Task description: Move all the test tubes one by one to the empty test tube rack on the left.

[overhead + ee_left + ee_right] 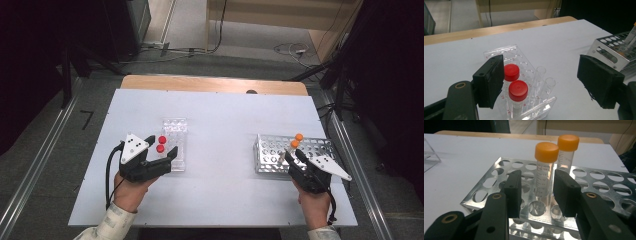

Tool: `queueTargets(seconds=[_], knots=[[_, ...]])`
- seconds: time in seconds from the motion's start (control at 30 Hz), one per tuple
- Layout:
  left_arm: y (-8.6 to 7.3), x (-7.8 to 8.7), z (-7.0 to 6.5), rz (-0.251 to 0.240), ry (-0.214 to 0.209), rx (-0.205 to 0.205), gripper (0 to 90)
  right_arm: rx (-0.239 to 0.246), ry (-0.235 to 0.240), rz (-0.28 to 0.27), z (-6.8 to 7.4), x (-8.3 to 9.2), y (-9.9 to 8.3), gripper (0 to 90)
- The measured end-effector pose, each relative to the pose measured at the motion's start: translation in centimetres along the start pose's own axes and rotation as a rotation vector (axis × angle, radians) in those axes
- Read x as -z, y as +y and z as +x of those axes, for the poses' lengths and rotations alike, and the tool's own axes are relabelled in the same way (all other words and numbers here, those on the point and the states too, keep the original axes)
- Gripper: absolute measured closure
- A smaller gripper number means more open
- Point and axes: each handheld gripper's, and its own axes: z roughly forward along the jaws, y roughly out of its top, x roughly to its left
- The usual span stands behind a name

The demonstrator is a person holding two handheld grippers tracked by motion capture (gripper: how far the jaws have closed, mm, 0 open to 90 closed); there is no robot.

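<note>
Right gripper (537,192) sits low and centre in its own view, jaws either side of the near orange-capped tube (545,170). There's a gap on both sides, more on the left, so the pads aren't on the tube: open, nothing gripped. That tube stands upright in the metal rack (486,195), which spans the middle of the frame; a second orange tube (566,152) stands just behind it, up and to the right.

In the high view the right gripper (295,156) is at lower right, at the near edge of the metal rack (267,150), jaws pointing up-frame at the two orange caps (297,140). The person's hand comes in from the bottom edge.

Left gripper (161,150) is left of centre in the high view, wide open, holding nothing. Its jaws straddle the near end of the clear rack (176,125), where two red-capped tubes (161,144) stand.

In the left gripper view the jaws sit far apart at the lower left and right edges. The red tubes (515,82) are upright in the clear rack (539,110), just right of the left jaw; can't tell if they touch it. Two uncapped clear tubes (544,82) stand beside them to the right. The metal rack (609,47) shows at the right edge, behind the right jaw.

Everything is on the white table (225,120).
</note>
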Motion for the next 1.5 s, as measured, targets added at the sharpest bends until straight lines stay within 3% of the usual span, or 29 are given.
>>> queueTargets(seconds=[0.17, 0.33, 0.8, 1.07, 1.27, 1.4, 1.5], knots=[[0.0, 0.0, 0.0, 0.000, 0.002, 0.002, 22.4, 0.011, -0.021, 0.011, -0.1, -0.8, -0.2, 60.7], [0.0, 0.0, -0.2, 0.002, -0.002, -0.004, 22.4, -0.008, -0.023, 0.021, -0.3, -1.2, -0.3, 63.3], [-0.1, -0.1, -0.4, 0.006, -0.008, -0.009, 22.4, 0.010, -0.030, 0.021, -0.3, -1.7, -0.3, 71.4], [-0.1, -0.2, -0.5, 0.013, -0.005, -0.011, 20.2, 0.064, -0.062, -0.070, 0.4, -0.1, 1.2, 71.5], [0.0, -0.2, -0.6, 0.009, 0.000, -0.004, 17.3, 0.061, -0.064, -0.124, 0.5, 1.4, 2.7, 71.5], [0.1, -0.2, -0.6, 0.012, 0.013, 0.001, 13.0, 0.057, -0.034, -0.145, 1.0, 2.5, 3.4, 71.6], [0.1, -0.3, -0.8, 0.014, 0.008, -0.001, 12.6, 0.062, 0.017, -0.142, 1.9, 2.9, 3.6, 71.6]])
